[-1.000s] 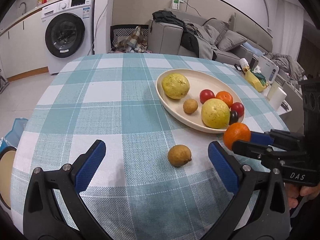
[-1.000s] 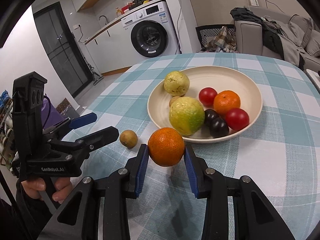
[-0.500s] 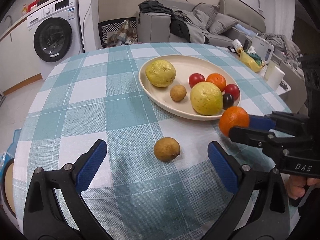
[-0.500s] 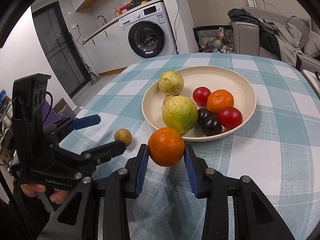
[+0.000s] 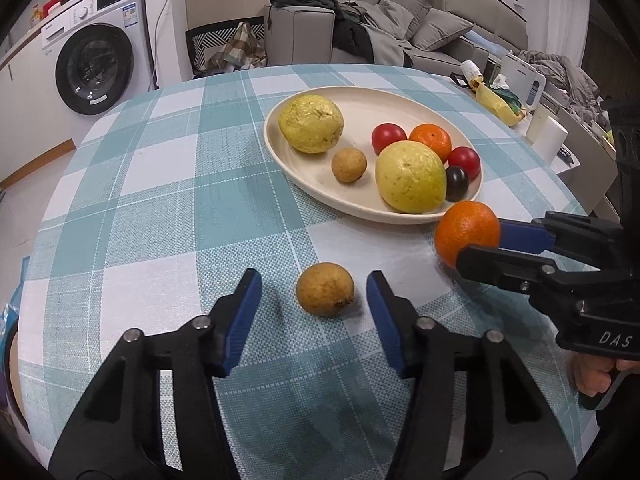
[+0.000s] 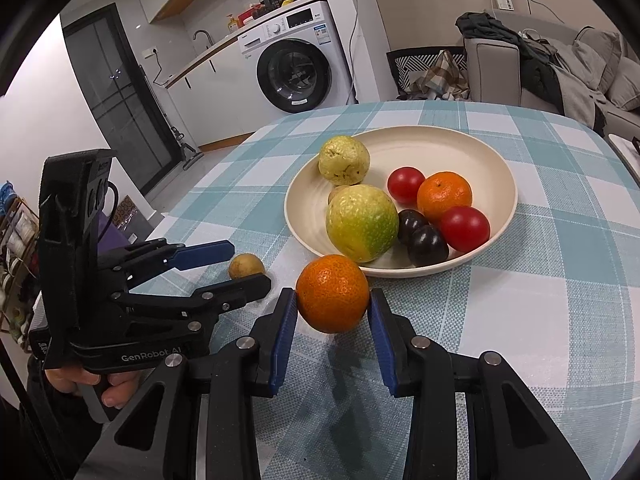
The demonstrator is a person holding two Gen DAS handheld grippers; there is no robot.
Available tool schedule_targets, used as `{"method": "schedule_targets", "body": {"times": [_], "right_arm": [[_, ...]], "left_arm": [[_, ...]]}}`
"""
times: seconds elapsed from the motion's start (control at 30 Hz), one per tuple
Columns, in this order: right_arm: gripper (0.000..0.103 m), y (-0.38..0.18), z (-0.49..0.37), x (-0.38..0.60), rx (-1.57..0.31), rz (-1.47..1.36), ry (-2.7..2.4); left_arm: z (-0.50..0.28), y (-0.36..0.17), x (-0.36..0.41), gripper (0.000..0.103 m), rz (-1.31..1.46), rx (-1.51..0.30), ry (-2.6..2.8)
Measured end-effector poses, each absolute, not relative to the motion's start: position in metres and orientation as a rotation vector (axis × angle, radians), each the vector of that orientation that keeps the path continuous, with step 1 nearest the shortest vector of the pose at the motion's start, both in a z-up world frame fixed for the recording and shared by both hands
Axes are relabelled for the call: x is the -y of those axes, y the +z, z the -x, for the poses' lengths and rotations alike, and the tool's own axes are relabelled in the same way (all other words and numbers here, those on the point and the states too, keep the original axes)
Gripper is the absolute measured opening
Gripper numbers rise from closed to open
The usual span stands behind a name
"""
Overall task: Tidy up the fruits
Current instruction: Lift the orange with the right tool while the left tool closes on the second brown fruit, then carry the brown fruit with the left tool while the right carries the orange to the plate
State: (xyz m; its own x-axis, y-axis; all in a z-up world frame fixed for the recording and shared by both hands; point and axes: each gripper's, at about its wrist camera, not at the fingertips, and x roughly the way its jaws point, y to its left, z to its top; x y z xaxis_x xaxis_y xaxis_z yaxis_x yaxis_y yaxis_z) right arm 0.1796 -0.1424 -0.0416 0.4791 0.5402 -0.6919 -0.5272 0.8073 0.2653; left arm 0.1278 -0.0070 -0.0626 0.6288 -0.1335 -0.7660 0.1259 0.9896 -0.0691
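A small brown fruit (image 5: 325, 289) lies on the checked tablecloth between the blue pads of my left gripper (image 5: 313, 282). Its jaws are closing, and a gap still shows on each side of the fruit. In the right wrist view the same fruit (image 6: 245, 265) peeks out between those fingers. My right gripper (image 6: 333, 296) is shut on an orange (image 6: 332, 293), held just above the cloth beside the near rim of the cream plate (image 6: 460, 148). The plate holds two yellow-green fruits, two red tomatoes, an orange, dark plums and another small brown fruit (image 5: 349, 165).
The round table's edge curves away at the left and right. A hand grips each gripper's handle. A washing machine (image 5: 96, 68) and a sofa piled with clothes (image 5: 360, 32) stand beyond the table; a side table with small items is at the right.
My left gripper has come closer to the brown fruit and its jaws have narrowed from wide apart to either side of it. The right gripper has kept still with the orange.
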Motion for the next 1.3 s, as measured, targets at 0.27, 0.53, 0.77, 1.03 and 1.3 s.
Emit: {"method": "schedule_targets", "body": {"times": [0.27, 0.53, 0.77, 1.03, 1.3], "right_arm": [[0.037, -0.042, -0.18, 0.142, -0.853, -0.019, 0.649], [0.037, -0.042, -0.18, 0.142, -0.852, -0.019, 0.649], [0.037, -0.042, -0.18, 0.143, -0.848, -0.02, 0.649], [0.037, -0.039, -0.179, 0.144, -0.824, -0.016, 0.645], [0.037, -0.036, -0.179, 0.146, -0.804, -0.025, 0.647]], "left_arm": [[-0.127, -0.062, 0.012, 0.026, -0.004, -0.881, -0.169], [-0.126, -0.061, 0.011, 0.026, 0.002, -0.875, -0.172], [-0.124, -0.058, 0.007, 0.026, 0.021, -0.859, -0.176], [-0.121, -0.054, 0.003, 0.026, 0.036, -0.831, -0.175], [-0.117, -0.05, 0.0, 0.026, 0.056, -0.801, -0.181]]}}
